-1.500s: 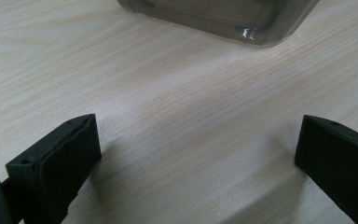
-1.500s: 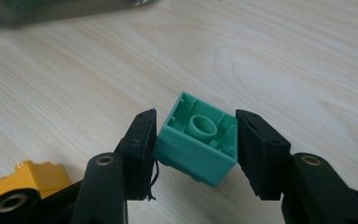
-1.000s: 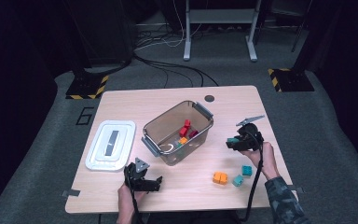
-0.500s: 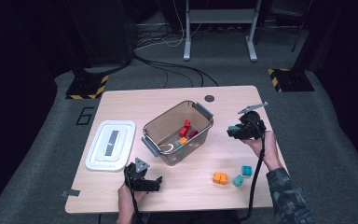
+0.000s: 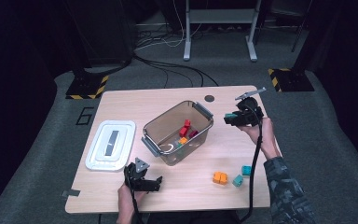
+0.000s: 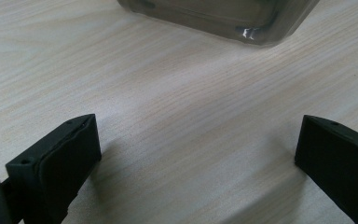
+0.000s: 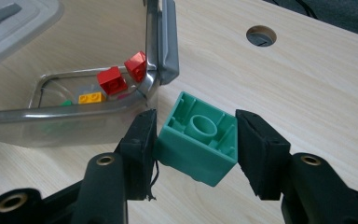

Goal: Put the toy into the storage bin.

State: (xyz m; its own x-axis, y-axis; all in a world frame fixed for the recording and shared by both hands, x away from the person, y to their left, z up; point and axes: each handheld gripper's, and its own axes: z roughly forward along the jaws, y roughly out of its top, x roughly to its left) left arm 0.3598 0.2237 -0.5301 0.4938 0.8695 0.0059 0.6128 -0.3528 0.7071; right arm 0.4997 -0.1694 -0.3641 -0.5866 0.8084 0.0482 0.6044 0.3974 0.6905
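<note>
1. We have the right gripper [image 7: 193,140] closed on a green brick [image 7: 198,142] — both pads press its side walls, and its hollow underside with the round socket faces the camera. In the high view that right gripper [image 5: 232,119] hangs above the table just beyond the bin's far end.

2. We judge this to be the carrying step: the brick is picked up and not yet over the clear bin [image 7: 74,116], whose corner sits just ahead and to one side of the jaws.

3. The next move calls for bringing the brick past the rim and the grey latch handle [image 7: 167,42], then easing the jaws apart over the opening — the handle sticks out and could catch the brick.

4. The left gripper [image 6: 196,154] rests low over bare wood, jaws spread wide with nothing between them; the bin's rounded corner [image 6: 256,32] lies ahead of it.

5. Materials: the brick is hard, glossy plastic with sharp edges; the bin is smoky, translucent and smooth-walled, holding red bricks [image 7: 121,74] and a yellow one [image 7: 91,98]. The table [image 7: 307,79] is pale wood grain with a round cable hole [image 7: 261,35]. The pads look like matte black rubber, slightly frayed.
</note>
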